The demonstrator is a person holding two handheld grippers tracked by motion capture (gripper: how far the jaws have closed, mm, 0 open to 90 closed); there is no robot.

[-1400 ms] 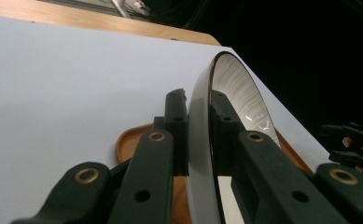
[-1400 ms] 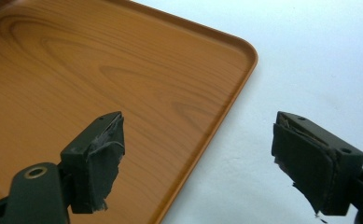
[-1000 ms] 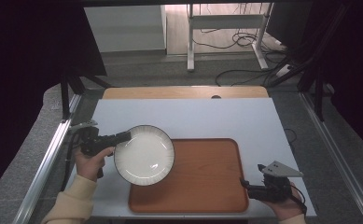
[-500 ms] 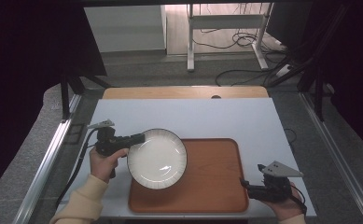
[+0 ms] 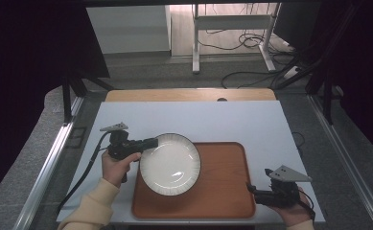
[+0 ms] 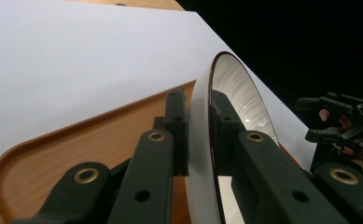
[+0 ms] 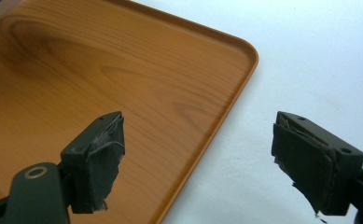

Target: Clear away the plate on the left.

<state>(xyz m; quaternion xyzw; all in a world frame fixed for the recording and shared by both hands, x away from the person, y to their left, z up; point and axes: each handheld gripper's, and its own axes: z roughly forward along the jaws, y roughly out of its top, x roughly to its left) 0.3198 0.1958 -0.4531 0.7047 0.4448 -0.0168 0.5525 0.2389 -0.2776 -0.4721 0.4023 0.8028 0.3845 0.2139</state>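
White table (image 5: 251, 120), dark surroundings, cabled floor beyond.

Item 1, near right: right tool (image 5: 260, 195), jaws wide apart and empty, resting at the near right corner of the tray (image 5: 222, 191).

Item 2, near centre: wooden tray, flat on the table, largely bare.

Item 3, centre left: white ribbed plate (image 5: 169, 164), over the tray's left part, overhanging its left edge.

Item 4, left: left tool (image 5: 150, 143), jaws clamped on the plate's far left rim (image 6: 202, 140).

Step judged: carrying the plate onto the tray. Next move calls for lowering it level, fully inside the tray's lip, then releasing.
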